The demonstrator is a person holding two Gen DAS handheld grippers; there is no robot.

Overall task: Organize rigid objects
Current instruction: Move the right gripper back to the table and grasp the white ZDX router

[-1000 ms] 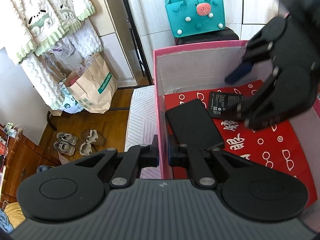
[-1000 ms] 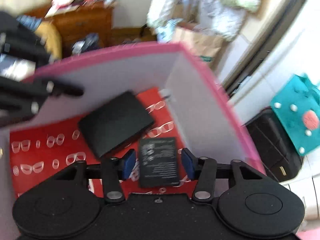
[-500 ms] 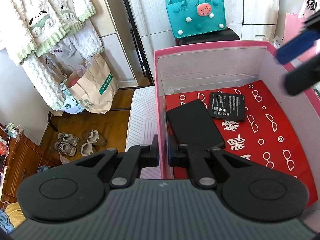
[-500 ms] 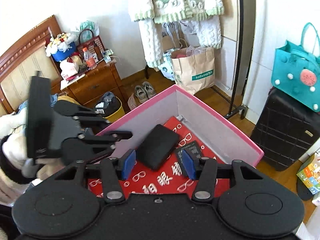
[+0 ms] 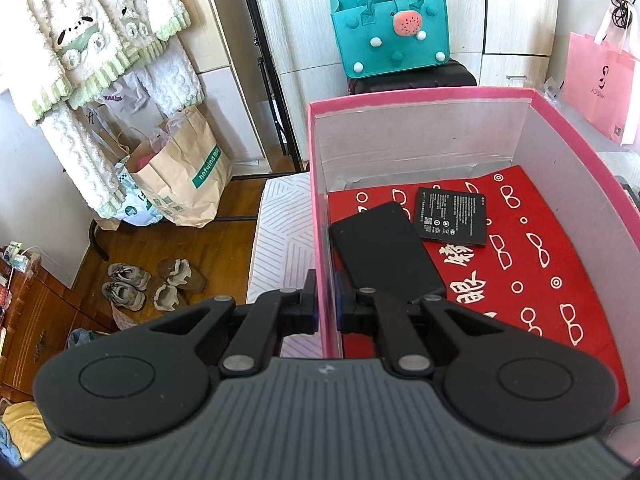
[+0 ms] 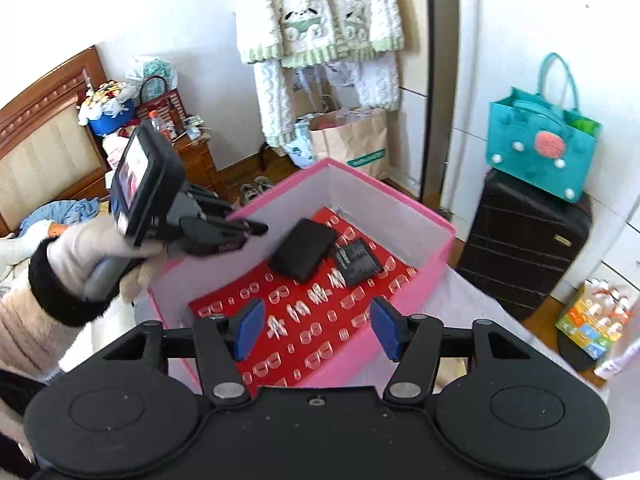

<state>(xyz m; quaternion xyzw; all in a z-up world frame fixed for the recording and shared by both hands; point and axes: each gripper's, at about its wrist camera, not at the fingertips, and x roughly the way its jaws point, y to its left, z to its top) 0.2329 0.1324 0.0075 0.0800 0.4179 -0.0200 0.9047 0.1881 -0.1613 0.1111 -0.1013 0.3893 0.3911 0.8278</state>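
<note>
Pink cardboard box [image 5: 320,216]: left gripper [image 5: 326,308] clamped its wall, steadying it; right gripper [image 6: 316,330], jaws just widened, empty, should fetch next item squarely.

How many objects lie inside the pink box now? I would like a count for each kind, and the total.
Inside the pink box, on its red lining:
Plain black flat device: 1
Black phone battery with white print: 1
Total: 2
</note>
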